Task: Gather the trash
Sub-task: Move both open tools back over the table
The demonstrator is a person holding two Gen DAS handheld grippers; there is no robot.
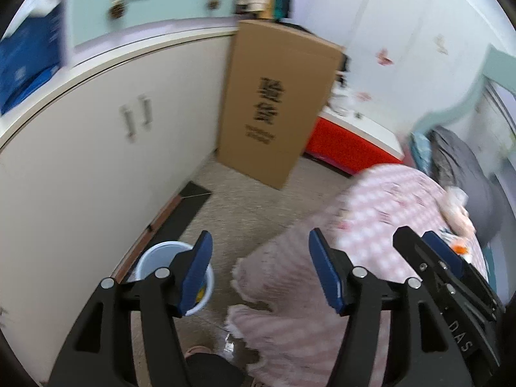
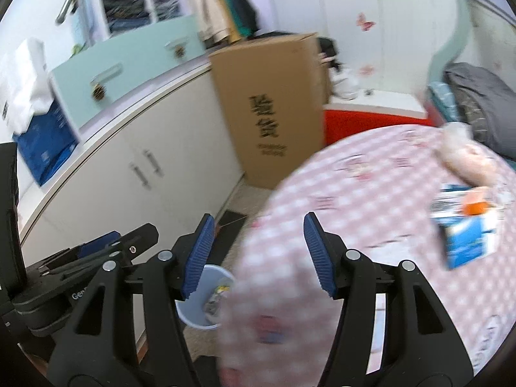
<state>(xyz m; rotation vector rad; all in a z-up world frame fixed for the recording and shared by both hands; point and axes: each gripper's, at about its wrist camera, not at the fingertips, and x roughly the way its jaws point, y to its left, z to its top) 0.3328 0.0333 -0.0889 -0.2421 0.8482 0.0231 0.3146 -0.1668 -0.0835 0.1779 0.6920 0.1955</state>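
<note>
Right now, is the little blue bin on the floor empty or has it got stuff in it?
Not empty. The blue bin stands upright beside the bed, and some yellow and grey scraps lie inside it; what they are is too blurred to tell.

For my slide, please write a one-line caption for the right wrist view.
Open right gripper above a pink checked bedspread, a blue-and-white carton lying on it, a pale bin on the floor below.

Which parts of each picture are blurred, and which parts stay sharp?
Left wrist view: the left tool is sharp, while the cabinet handles and the pink checked bedspread are motion-smeared. Right wrist view: the right tool is sharp, the blue and white carton blurred; straight edges bend towards the rim.
</note>
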